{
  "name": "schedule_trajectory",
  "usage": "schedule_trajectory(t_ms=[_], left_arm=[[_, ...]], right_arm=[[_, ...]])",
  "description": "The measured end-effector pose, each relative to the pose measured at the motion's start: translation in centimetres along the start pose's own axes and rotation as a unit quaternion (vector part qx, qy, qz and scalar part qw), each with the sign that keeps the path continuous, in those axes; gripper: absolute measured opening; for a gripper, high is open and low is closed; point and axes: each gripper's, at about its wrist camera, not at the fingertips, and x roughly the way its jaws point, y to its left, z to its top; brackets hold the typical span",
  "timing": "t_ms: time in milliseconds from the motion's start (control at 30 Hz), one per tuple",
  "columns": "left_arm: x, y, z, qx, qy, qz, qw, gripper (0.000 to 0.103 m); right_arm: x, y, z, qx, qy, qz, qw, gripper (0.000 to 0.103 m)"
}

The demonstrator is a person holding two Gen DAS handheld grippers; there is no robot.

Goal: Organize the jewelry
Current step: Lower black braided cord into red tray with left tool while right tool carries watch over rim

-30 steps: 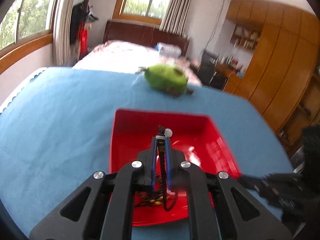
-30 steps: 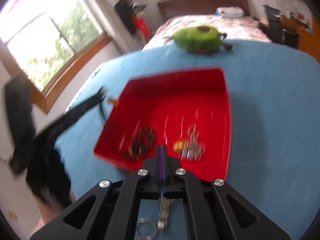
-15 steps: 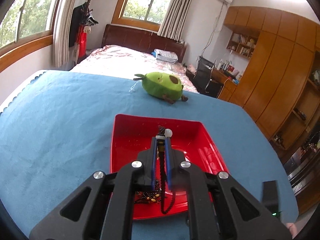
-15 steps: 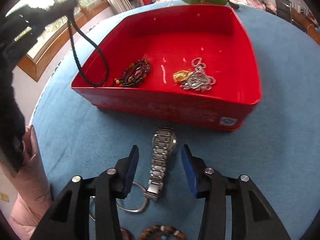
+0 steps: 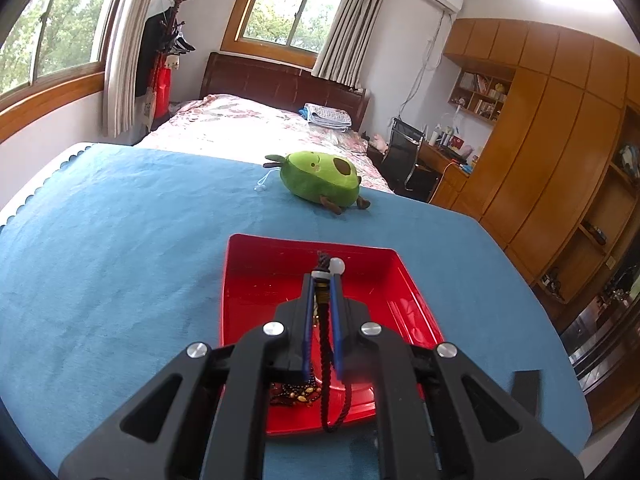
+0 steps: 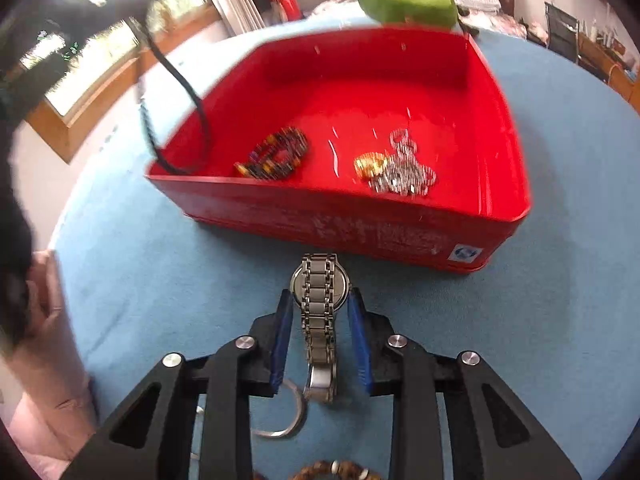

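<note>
My left gripper (image 5: 322, 276) is shut on a black braided cord (image 5: 325, 344) with a white bead (image 5: 337, 267), held over the red tray (image 5: 256, 256); the cord's loop hangs into the tray's near corner. In the right wrist view that gripper is a dark blur at top left, and the cord (image 6: 180, 80) dangles from it. On the blue cloth in front of the tray wall (image 6: 360, 224) lies a silver watch (image 6: 319, 280). My right gripper (image 6: 320, 294) straddles its case, jaws closing, pads close beside the case. The watch still lies flat.
Inside the tray lie a dark beaded bracelet (image 6: 276, 154), a gold piece (image 6: 370, 164) and a silver chain (image 6: 404, 168). A silver ring (image 6: 292, 416) and a brown bead bracelet (image 6: 332, 470) lie near me. A green avocado plush (image 5: 320, 178) sits beyond. A pink sleeve (image 6: 48, 320) shows at left.
My right gripper dropped toward the cloth, opened, then narrowed around the watch's case. The left gripper keeps hold of the cord above the tray, almost unmoved.
</note>
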Motion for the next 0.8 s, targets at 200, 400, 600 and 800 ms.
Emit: schedule_trajectory(t_ms=[200, 400, 600, 800], left_arm=[[0.2, 0.1, 0.0, 0.000, -0.002, 0.002, 1.0000, 0.006], [0.8, 0.1, -0.2, 0.002, -0.007, 0.016, 0.9998, 0.006], [1.6, 0.7, -0.2, -0.003, 0.002, 0.025, 0.9997, 0.006], [1.7, 0.3, -0.3, 0.006, 0.005, 0.020, 0.9998, 0.006]], right_arm=[[-4.9, 0.3, 1.4, 0.004, -0.051, 0.033, 0.998, 0.010], [-7.9, 0.0, 4.2, 0.012, -0.103, 0.054, 0.993, 0.000], [-4.8, -0.8, 2.9, 0.009, -0.043, 0.033, 0.998, 0.006], [0.0, -2.4, 1.7, 0.035, 0.022, 0.014, 0.999, 0.052]])
